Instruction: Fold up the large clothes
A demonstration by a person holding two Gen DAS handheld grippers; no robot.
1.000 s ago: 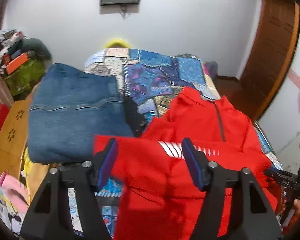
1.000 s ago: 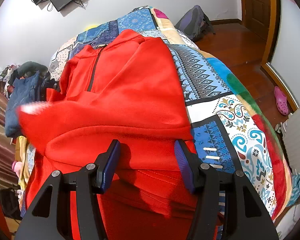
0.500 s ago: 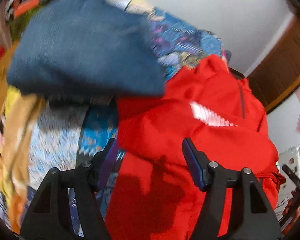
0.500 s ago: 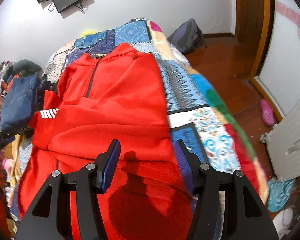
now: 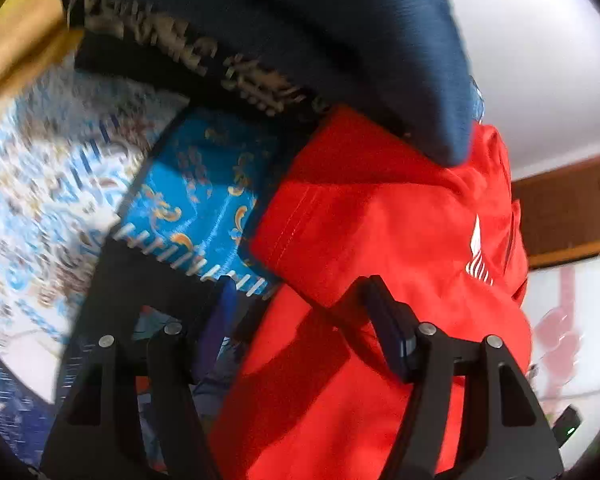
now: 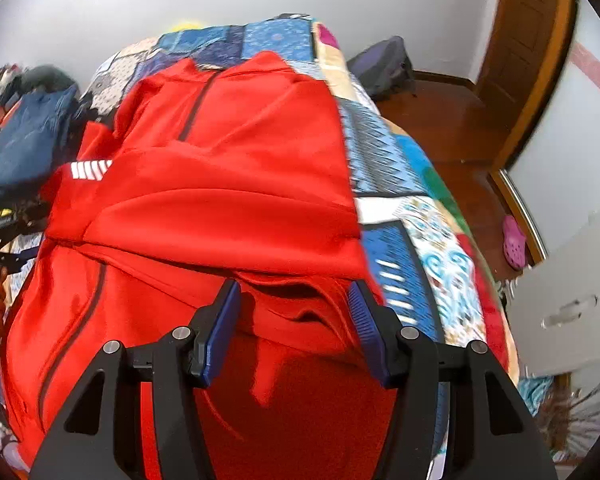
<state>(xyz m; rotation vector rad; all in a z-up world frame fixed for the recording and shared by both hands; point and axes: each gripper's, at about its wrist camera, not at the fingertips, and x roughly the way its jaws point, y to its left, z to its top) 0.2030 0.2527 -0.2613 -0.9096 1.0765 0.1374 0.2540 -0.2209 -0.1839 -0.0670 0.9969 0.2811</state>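
Note:
A red zip jacket [image 6: 228, 168] lies on the patchwork bed, both sleeves folded across its chest, one with a white striped cuff mark [image 6: 88, 169]. My right gripper [image 6: 294, 304] is open and empty, low over the jacket's lower half. My left gripper [image 5: 300, 300] is open and empty at the jacket's left edge [image 5: 380, 232], close to the folded sleeve. The left wrist view is tilted and blurred.
Folded blue jeans [image 5: 340, 40] lie beside the jacket at its left, also in the right wrist view [image 6: 28, 144]. The patchwork quilt [image 6: 404, 240] covers the bed. A backpack [image 6: 384, 66], wooden floor, door and a pink shoe [image 6: 514, 242] are on the right.
My left gripper dropped low and swung left toward the jacket's left edge, tilting its view. My right gripper stayed open over the hem area, shifting slightly.

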